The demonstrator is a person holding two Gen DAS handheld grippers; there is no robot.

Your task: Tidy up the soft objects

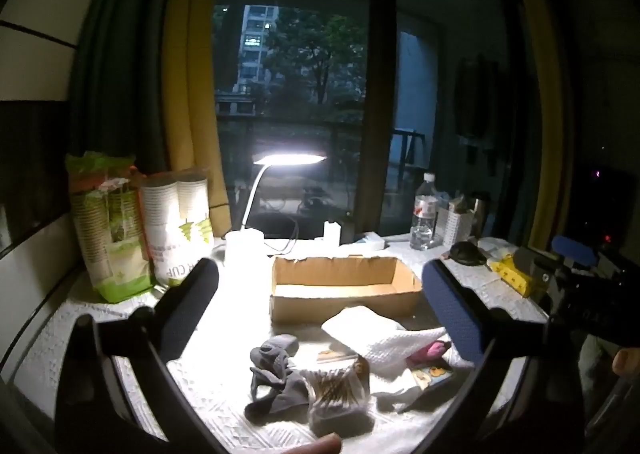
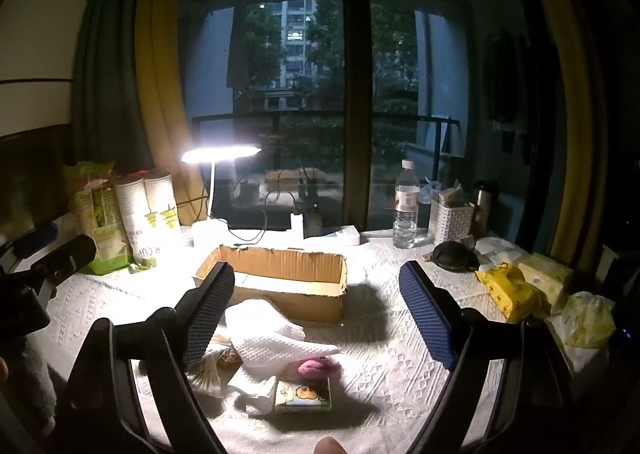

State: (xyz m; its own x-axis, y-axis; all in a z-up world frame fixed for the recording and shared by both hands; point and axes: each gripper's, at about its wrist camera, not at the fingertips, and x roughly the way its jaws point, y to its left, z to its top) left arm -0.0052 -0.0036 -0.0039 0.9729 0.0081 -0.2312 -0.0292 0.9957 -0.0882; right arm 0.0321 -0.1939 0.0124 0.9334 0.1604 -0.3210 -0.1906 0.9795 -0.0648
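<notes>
Both grippers hovered open over the soft items lying in front of the cardboard box.

The left gripper and right gripper each had fingers spread wide, holding nothing. Just before the box lay a white cloth; nearer than that, a grey sock, a pink soft item and a small tissue pack.

A dim room at dusk — one desk lamp blooms into glare at centre frame, washing the bench white; corners fall black, edges bow with fisheye curvature.
</notes>
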